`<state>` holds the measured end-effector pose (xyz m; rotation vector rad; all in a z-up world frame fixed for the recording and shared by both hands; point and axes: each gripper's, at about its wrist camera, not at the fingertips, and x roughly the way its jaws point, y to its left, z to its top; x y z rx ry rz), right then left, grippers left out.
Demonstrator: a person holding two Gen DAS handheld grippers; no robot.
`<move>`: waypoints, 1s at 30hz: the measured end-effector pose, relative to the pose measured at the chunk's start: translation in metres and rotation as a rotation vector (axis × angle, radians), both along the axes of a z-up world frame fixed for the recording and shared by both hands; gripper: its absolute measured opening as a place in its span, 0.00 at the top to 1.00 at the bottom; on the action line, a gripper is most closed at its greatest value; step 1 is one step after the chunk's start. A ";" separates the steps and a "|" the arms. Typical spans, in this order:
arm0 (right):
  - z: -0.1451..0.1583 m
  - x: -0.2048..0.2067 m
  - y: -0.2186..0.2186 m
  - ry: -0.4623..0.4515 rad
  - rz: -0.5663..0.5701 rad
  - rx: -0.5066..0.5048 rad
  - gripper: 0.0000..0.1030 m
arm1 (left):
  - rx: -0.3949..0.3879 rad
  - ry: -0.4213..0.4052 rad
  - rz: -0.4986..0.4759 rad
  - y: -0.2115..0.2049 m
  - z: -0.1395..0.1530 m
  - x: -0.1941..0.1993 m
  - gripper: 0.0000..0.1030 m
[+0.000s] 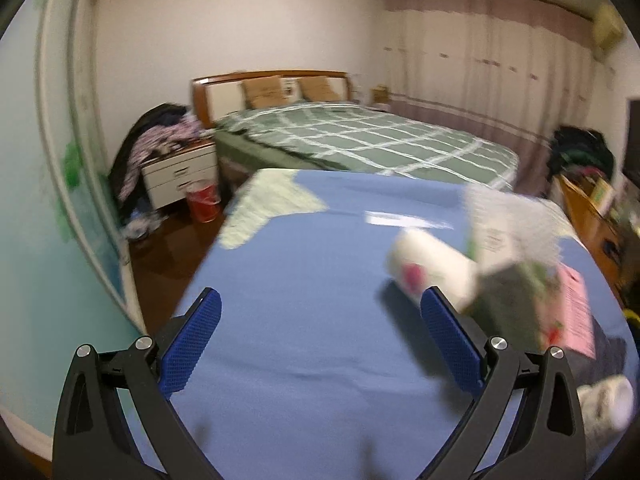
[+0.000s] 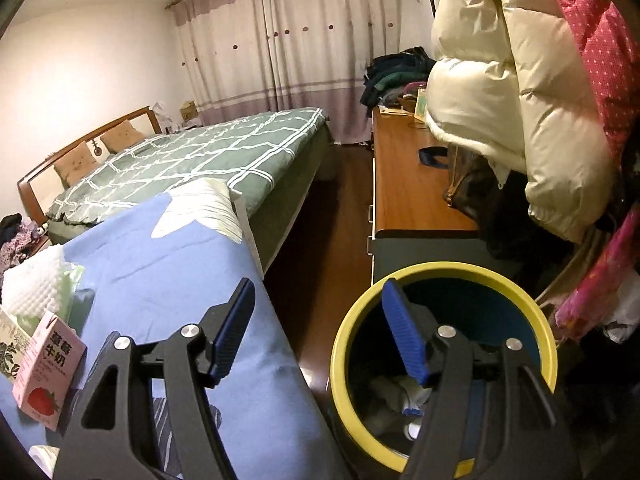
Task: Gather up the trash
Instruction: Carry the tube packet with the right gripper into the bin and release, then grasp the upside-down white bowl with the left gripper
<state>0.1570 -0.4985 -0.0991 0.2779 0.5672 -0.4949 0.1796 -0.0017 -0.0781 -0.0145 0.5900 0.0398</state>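
My left gripper (image 1: 320, 312) is open and empty above the blue cloth surface (image 1: 304, 280). To its right lie a blurred white cup with a red mark (image 1: 432, 272), a green patterned box (image 1: 516, 304) and a pink milk carton (image 1: 576, 312). My right gripper (image 2: 320, 320) is open and empty, its right finger over the yellow-rimmed trash bin (image 2: 444, 276), which holds white and blue scraps (image 2: 404, 404). The pink strawberry milk carton (image 2: 46, 368) and a white foam wrap (image 2: 36, 284) sit on the blue cloth (image 2: 160, 272) at the left.
A bed with a green checked cover (image 1: 360, 140) stands behind. A red basket (image 1: 204, 200) sits by a white nightstand (image 1: 180, 176). A wooden desk (image 2: 408, 184) and hanging puffy coats (image 2: 500, 80) crowd the right. Dark wood floor (image 2: 324, 240) runs between the blue surface and the bin.
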 end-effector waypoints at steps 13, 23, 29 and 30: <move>-0.001 0.003 0.003 0.004 0.006 -0.003 0.35 | 0.027 0.169 -0.552 -0.151 -0.009 -0.079 0.05; -0.003 0.004 0.000 0.003 0.017 0.005 0.34 | 0.041 0.255 -0.676 -0.209 -0.029 -0.080 0.05; -0.004 0.005 -0.001 0.002 0.022 0.015 0.33 | 0.037 0.311 -0.681 -0.210 -0.041 -0.063 0.21; -0.005 0.005 -0.001 0.003 0.023 0.015 0.33 | 0.041 0.308 -0.680 -0.212 -0.042 -0.062 0.21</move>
